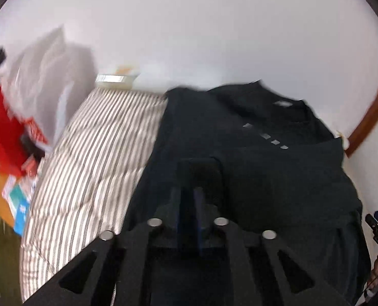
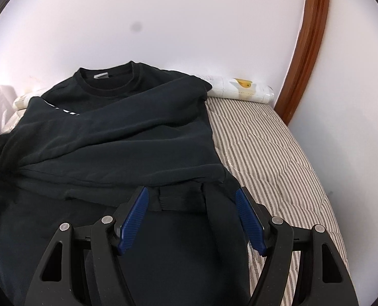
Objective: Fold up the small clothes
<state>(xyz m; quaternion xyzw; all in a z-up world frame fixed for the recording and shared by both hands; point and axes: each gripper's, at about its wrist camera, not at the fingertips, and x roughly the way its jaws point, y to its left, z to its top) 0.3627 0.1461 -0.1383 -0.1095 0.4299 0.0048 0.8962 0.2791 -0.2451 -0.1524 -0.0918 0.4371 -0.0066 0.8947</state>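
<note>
A black sweatshirt (image 2: 127, 137) lies on a striped bed cover (image 2: 273, 153), collar toward the wall, one sleeve folded across its chest. It also shows in the left wrist view (image 1: 252, 158), blurred. My left gripper (image 1: 198, 178) is shut on black fabric of the sweatshirt, its blue pads pressed together. My right gripper (image 2: 191, 196) is open, blue pads (image 2: 135, 216) apart, hovering over the sleeve's ribbed cuff (image 2: 181, 199) at the sweatshirt's lower part.
A white wall rises behind the bed. A curved brown wooden frame (image 2: 306, 58) stands at the right. A white patterned roll (image 2: 242, 88) lies at the bed's head. Red and orange boxes (image 1: 5, 137) and a white plastic bag (image 1: 43, 76) sit left of the bed.
</note>
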